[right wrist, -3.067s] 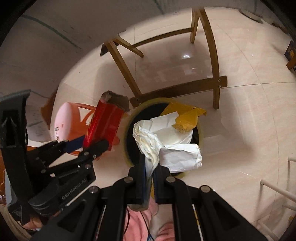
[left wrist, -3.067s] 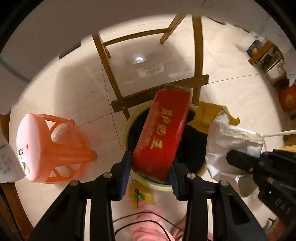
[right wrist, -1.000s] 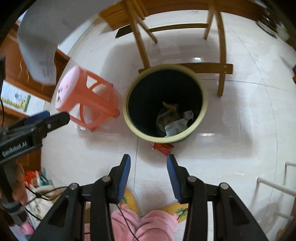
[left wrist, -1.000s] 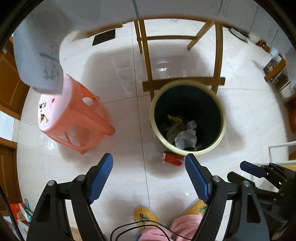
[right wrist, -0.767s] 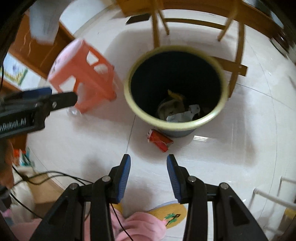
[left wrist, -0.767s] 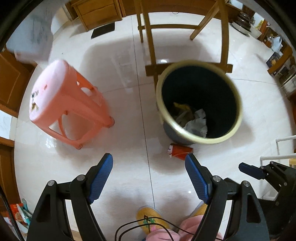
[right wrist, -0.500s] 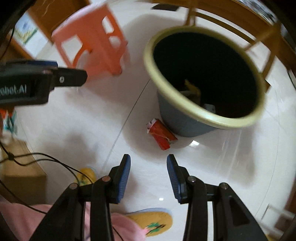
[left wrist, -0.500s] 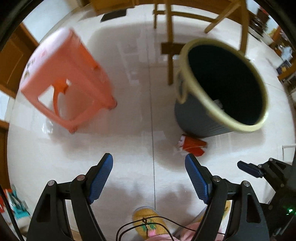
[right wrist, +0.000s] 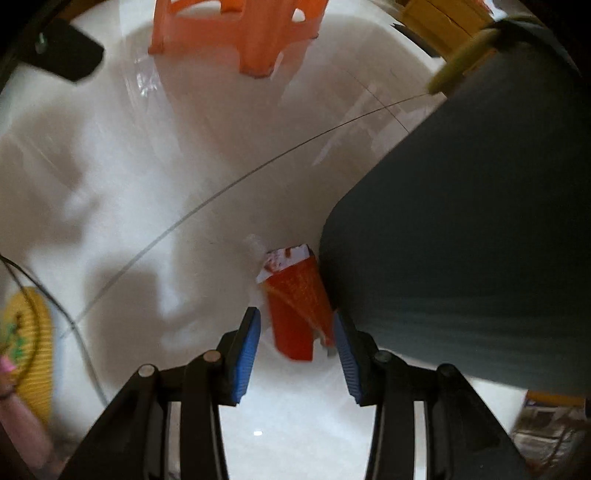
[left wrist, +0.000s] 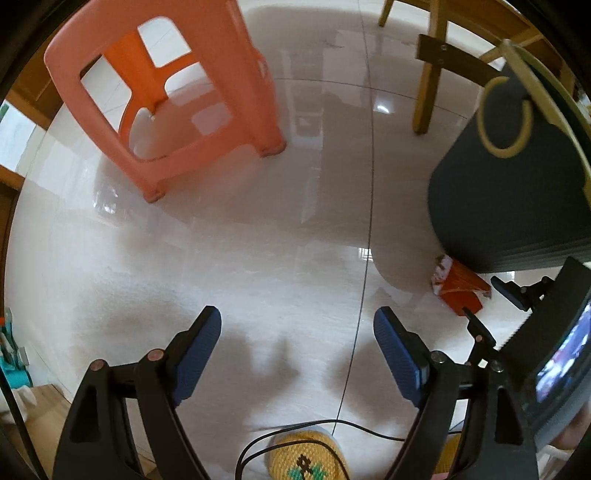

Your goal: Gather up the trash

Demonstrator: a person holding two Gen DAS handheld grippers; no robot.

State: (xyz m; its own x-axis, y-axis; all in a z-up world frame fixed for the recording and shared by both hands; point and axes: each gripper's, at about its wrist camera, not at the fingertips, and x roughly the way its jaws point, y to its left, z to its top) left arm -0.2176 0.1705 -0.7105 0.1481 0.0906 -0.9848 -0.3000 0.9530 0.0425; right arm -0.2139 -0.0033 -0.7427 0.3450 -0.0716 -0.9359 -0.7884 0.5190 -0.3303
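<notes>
In the left wrist view, the left gripper (left wrist: 297,330) is held low over the shiny white floor (left wrist: 258,240). Its blue tongs are spread wide apart and have just been opened a bit more; nothing is seen between them. A red packet (left wrist: 460,286) is seen lying on the floor to the right, right next to the foot of the dark bin (left wrist: 517,184). An orange stool (left wrist: 166,96) is seen at the top left. The right gripper (left wrist: 487,306) is seen at the right edge, near the packet.

In the right wrist view, the right gripper (right wrist: 297,345) is pointed down at the red packet (right wrist: 299,299). Its tongs are parted, and the near end of the packet is seen between them; whether the pads touch it cannot be told. The packet is pressed up against the dark bin (right wrist: 461,240). The orange stool (right wrist: 240,33) is seen far at the top
</notes>
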